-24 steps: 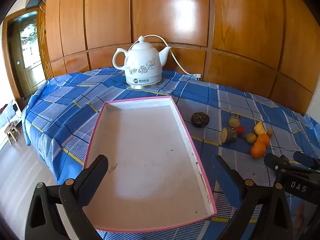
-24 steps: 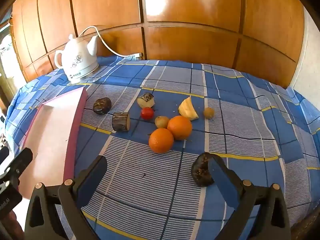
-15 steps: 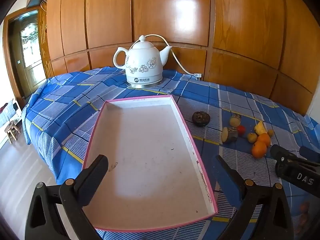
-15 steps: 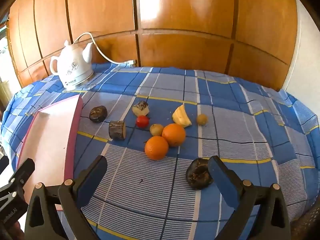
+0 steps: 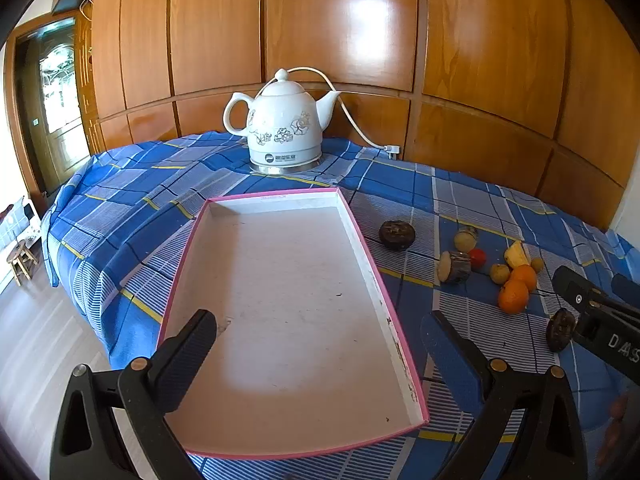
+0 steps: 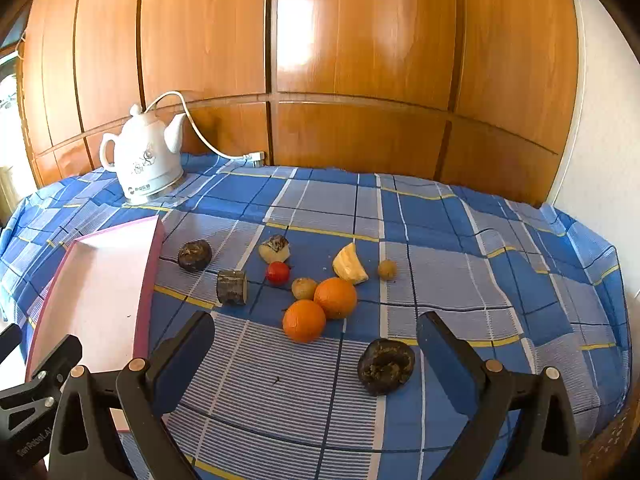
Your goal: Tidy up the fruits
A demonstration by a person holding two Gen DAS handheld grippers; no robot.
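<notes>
1. Left wrist view: the left hand-held gripper fills the bottom of the frame with its jaws spread wide apart and nothing between them, hovering over the near end of the pink-rimmed tray.
2. The tray runs from the bottom centre up to mid-frame; its pale floor holds no fruit.
3. Right of the tray, on the blue plaid cloth covering the counter, the fruits are strung across the right middle of the frame: a dark round fruit nearest the tray, then a small cluster ending in two oranges.
4. At the right edge, the right hand-held gripper reaches in, with another dark fruit just beside its tip.
5. A white kettle stands at the upper centre, beyond the tray's far end, against the wood-panelled wall.
6. Right wrist view: the right hand-held gripper sits at the bottom with jaws wide apart, gripping nothing.
7. A dark wrinkled fruit lies on the cloth just inside the right finger, seemingly not touched by it.
8. Above it, at centre frame, two oranges touch each other, with a red tomato, a yellow wedge and small brown fruits near.
9. The tray shows at the left edge, the kettle at upper left.
</notes>
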